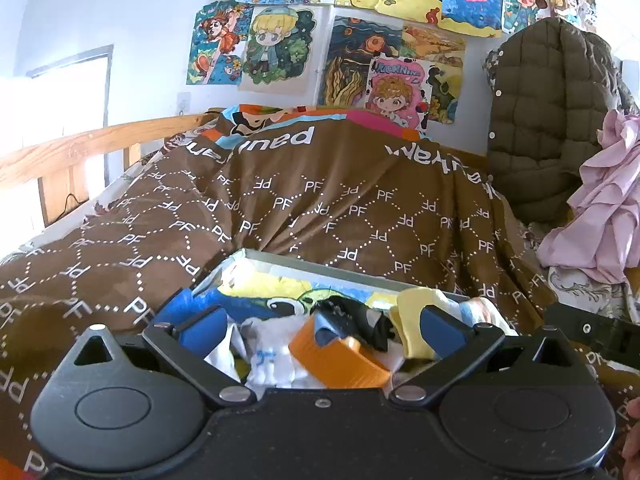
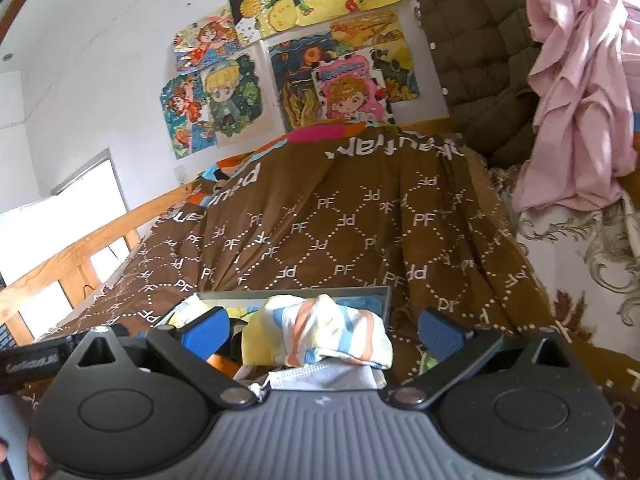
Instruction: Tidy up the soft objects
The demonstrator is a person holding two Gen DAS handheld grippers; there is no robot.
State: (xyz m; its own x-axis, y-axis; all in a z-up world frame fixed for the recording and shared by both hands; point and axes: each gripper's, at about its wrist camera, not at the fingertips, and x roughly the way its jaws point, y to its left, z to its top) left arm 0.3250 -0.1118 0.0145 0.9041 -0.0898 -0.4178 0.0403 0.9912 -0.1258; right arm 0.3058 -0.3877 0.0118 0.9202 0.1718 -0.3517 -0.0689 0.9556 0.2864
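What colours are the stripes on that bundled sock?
Orange, blue and yellow on white; the striped sock shows best in the right wrist view.

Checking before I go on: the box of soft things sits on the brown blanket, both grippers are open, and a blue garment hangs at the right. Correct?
Not quite: the garment hanging at the right is pink, as the right wrist view shows. The box does sit on the brown blanket, and the left gripper and right gripper are open.

Box (image 1: 320,272) rests on the blanket (image 1: 320,208) covering the bed. Inside the box: a heap of socks (image 1: 276,344), a roll of tape (image 1: 340,356) on them, a folded cloth (image 2: 332,328) at the box's right end. Behind the box, the wall carries drawings (image 1: 352,32). Right of the box, a quilted jacket (image 1: 540,120) and a garment (image 1: 608,200) hang. Left of the box runs the bed rail (image 1: 80,148).
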